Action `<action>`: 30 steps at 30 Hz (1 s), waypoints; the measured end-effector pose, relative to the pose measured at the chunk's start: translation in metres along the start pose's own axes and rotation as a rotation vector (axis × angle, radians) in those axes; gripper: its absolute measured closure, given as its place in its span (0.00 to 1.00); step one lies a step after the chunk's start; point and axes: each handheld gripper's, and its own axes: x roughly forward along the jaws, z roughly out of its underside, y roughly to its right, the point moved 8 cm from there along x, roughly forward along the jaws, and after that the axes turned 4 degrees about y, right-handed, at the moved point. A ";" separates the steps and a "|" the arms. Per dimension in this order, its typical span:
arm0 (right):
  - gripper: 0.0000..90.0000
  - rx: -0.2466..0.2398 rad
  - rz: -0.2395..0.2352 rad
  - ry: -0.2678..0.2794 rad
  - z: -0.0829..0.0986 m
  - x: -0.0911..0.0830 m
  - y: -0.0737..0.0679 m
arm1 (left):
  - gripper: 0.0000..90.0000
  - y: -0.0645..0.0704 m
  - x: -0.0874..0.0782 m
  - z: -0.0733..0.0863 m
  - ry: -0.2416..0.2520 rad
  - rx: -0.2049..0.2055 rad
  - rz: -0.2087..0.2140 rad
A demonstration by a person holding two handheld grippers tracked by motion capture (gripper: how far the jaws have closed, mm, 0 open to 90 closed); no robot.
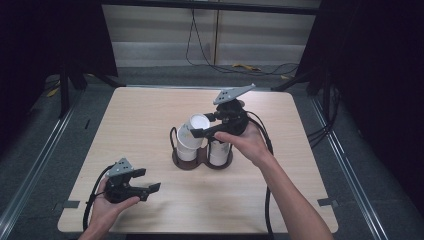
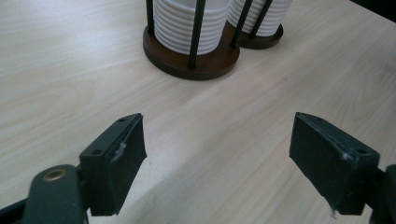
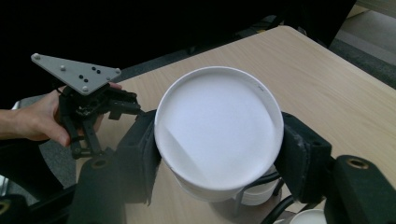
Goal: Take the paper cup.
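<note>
My right gripper [image 1: 202, 125] is shut on a white paper cup [image 1: 198, 121], which it holds tilted just above the left stack of white cups [image 1: 186, 149] in a two-post cup holder [image 1: 200, 164]. In the right gripper view the cup's open mouth [image 3: 218, 126] faces the camera, with a black finger [image 3: 140, 154] pressed against each side. The holder's other side carries a second stack [image 1: 219, 152]. My left gripper [image 1: 149, 180] rests open near the table's front left. In its own view it [image 2: 217, 149] has nothing between its jaws, and the ribbed cup stacks [image 2: 184, 23] stand beyond.
The holder has dark round wooden bases [image 2: 191, 58] and thin black rods around each stack. The light wooden table [image 1: 145, 115] stands on a grey floor with black curtains at both sides. Cables trail from both grippers.
</note>
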 end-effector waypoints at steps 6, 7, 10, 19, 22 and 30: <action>0.42 0.014 -0.021 0.023 0.005 -0.002 -0.009 | 0.19 0.007 0.002 -0.015 0.029 0.041 -0.002; 0.42 0.013 -0.022 0.024 0.007 -0.002 -0.010 | 0.19 0.009 0.003 -0.016 0.034 0.046 0.000; 0.42 0.019 -0.032 0.033 0.012 -0.001 -0.014 | 0.19 0.014 0.009 -0.017 0.023 0.039 0.022; 0.42 0.039 -0.052 0.053 0.025 0.000 -0.022 | 0.19 0.033 0.015 -0.045 0.067 0.087 0.063; 0.42 0.049 -0.059 0.068 0.028 0.000 -0.024 | 0.19 0.038 0.019 -0.049 0.076 0.081 0.082; 0.42 0.094 -0.071 0.087 0.044 0.002 -0.024 | 0.18 0.042 0.024 -0.047 0.091 0.065 0.101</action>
